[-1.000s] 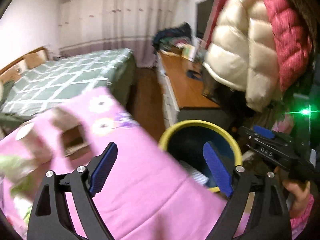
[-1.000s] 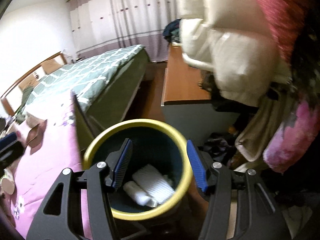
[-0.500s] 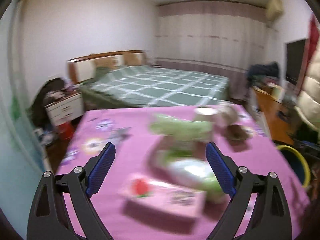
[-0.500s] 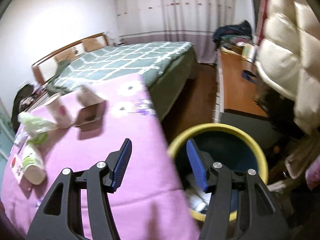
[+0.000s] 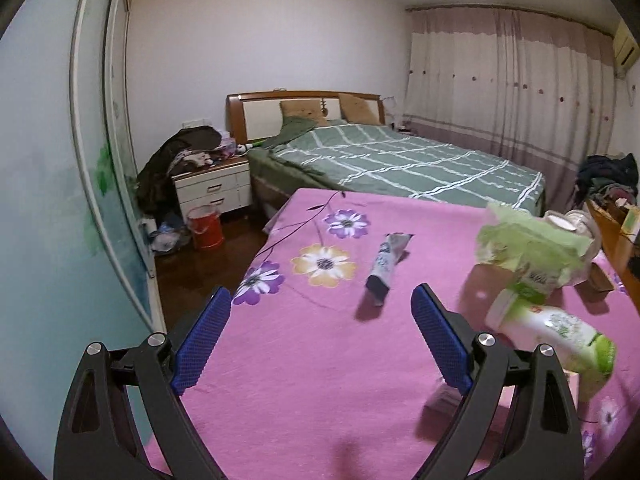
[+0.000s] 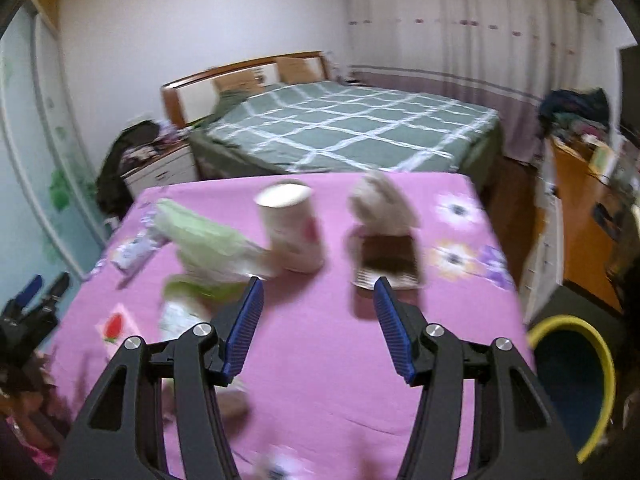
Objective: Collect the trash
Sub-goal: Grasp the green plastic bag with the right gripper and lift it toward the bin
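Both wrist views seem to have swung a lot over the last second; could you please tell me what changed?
Both claws turned away from the yellow-rimmed bin to the pink floral cloth. The left claw now faces the flat wrapper; the right claw faces the paper cup and small carton. Nothing was gripped: both stayed open and empty.

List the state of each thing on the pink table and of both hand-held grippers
left hand-held gripper: open, empty
right hand-held gripper: open, empty
paper cup: upright
small tube: lying flat
white bottle: on its side
green bag: crumpled
brown wrapper: crumpled, torn open
bin: open, off table
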Demonstrator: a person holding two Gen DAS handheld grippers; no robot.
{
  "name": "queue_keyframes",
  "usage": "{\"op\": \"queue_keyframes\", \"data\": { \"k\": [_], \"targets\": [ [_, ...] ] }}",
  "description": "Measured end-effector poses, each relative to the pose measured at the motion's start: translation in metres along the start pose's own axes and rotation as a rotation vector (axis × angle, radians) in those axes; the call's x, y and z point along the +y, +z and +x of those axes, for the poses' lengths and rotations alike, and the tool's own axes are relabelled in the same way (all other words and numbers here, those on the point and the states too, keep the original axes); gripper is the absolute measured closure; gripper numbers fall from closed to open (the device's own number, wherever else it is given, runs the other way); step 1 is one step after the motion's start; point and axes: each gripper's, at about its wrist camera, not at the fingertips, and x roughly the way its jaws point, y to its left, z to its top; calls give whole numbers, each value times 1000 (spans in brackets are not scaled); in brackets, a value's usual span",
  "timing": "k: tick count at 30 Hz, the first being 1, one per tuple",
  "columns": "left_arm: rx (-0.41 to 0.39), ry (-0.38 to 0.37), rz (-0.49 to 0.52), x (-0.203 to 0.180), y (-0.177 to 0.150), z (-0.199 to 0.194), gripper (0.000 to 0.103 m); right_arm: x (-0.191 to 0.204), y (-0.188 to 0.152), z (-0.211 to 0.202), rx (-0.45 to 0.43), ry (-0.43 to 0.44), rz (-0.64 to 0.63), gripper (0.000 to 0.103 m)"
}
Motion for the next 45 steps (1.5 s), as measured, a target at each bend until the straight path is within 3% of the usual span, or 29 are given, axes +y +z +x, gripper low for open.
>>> {"op": "queue_keyframes", "data": {
  "k": [11,18,20,23,28,37,41,45],
  "targets": [
    [30,-2,-43,-2,3,5,11,78,23,43,27,67,-197,48],
    [19,5,-16,-9,3,1,9,84,23,68,66,42,-215,49],
    [19,6,-14,-10,3,0,8,83,23,68,65,49,-214,59],
    [18,6,-14,-10,3,-2,8,78,24,68,60,67,-204,82],
    [16,8,-12,-11,2,-2,8,72,26,59,33,107,-171,91],
    [19,9,-9,-10,4,-3,7,65,33,9,-43,170,-131,92],
    [18,9,-9,-10,5,-3,7,52,30,-16,-82,156,-107,92],
    [18,9,-9,-10,4,-3,7,22,24,-40,-118,87,-57,92]
  ]
}}
